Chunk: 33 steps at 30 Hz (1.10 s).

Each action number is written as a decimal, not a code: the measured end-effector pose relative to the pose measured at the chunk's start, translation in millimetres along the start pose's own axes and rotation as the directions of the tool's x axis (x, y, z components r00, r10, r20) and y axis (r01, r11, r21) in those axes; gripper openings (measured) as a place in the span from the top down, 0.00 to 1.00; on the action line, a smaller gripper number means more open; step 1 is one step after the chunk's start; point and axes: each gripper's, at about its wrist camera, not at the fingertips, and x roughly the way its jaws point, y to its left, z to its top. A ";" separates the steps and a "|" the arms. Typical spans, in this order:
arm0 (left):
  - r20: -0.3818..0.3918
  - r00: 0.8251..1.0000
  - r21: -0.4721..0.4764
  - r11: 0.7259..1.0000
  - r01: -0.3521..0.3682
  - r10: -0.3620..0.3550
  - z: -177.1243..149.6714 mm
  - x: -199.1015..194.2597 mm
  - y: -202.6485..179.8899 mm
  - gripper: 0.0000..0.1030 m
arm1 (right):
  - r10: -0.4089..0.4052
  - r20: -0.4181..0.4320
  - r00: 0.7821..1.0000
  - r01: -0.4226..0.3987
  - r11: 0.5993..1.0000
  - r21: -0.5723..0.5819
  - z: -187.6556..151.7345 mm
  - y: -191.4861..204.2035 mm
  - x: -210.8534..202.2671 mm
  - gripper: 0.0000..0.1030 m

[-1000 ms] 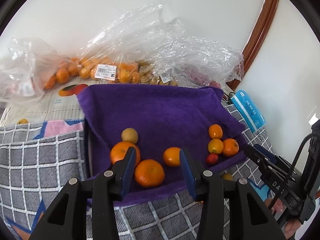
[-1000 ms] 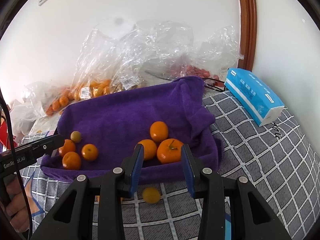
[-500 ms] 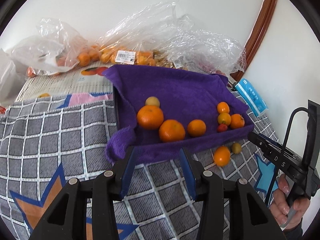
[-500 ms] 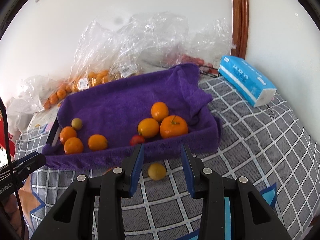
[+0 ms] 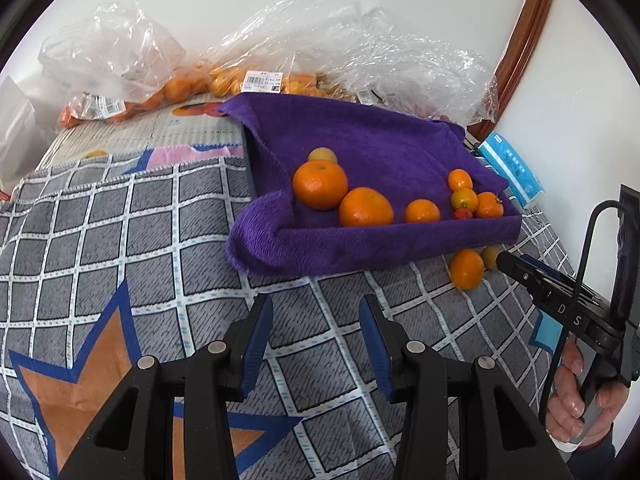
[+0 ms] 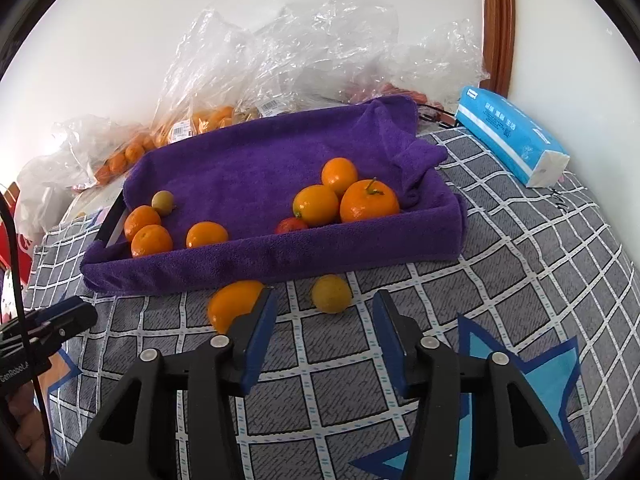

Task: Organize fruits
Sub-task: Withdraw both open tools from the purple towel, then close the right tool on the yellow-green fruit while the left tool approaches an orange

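Tissue pack (image 6: 513, 135) beside purple towel (image 6: 248, 168), plastic bags (image 6: 280, 64) behind

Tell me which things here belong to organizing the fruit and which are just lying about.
Part of the job:
- purple towel-lined tray with fruit in it
- loose orange and small yellow fruit on the blanket in front of the tray
- right gripper, jaws opening, nothing between them
- left gripper, open and empty

Just lying about:
- plastic bags
- blue tissue pack
- checked blanket
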 end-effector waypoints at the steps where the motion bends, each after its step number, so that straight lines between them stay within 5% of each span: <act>1: -0.002 1.000 -0.005 1.000 -0.003 0.003 -1.3 1.0 1.8 0.59 | 0.003 0.001 1.000 -0.003 1.000 0.004 -0.2 0.2 0.9 0.50; 16: 0.058 0.995 0.008 0.996 -0.086 0.086 -11.3 8.5 6.9 0.59 | -0.024 0.006 1.000 0.024 0.996 -0.081 -5.9 13.3 14.6 0.50; 27: 0.065 0.997 -0.010 0.999 -0.051 0.051 -10.9 7.3 11.2 0.58 | -0.043 0.043 0.998 0.049 0.984 -0.171 -4.2 14.4 17.0 0.50; 33: 0.071 0.997 -0.020 0.999 -0.038 0.040 -11.7 5.9 12.0 0.58 | -0.037 -0.036 0.999 0.031 0.986 -0.161 -1.1 9.0 37.4 0.76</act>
